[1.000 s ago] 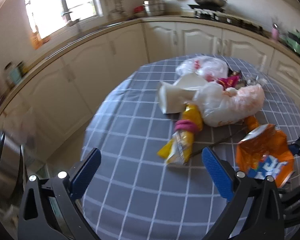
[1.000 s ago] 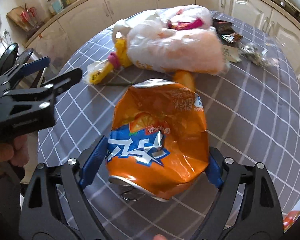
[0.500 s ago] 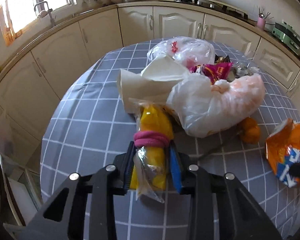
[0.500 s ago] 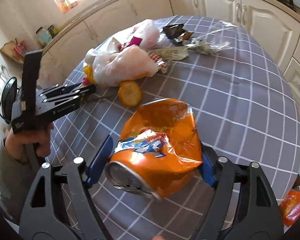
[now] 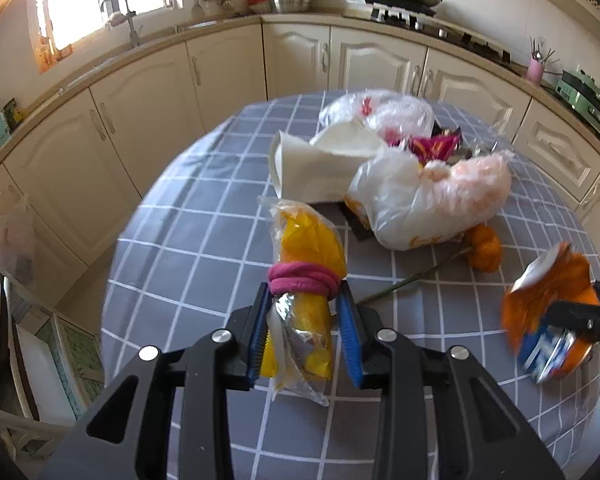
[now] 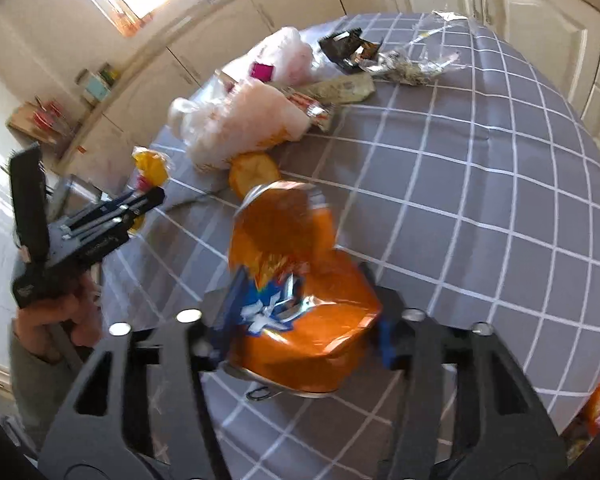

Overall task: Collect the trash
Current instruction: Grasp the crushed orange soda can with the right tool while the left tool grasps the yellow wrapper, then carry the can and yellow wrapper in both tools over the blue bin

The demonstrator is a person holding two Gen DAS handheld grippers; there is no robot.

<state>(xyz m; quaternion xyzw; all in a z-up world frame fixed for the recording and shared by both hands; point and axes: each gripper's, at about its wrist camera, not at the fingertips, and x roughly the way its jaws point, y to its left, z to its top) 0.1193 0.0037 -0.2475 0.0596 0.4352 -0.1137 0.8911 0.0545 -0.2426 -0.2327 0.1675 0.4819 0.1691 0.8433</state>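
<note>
Pinching a yellow wrapper point(image 5: 304, 320) left gripper point(image 5: 305, 304); right gripper point(image 6: 304, 312) clamps orange can point(image 6: 300, 300).

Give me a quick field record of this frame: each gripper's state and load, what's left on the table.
left gripper: shut on yellow snack bag
right gripper: shut on crushed orange can
bag detail: pink band wrapped round it
surface: grey checked tablecloth
left on table: white plastic bag, orange peel, white paper, wrappers
</note>
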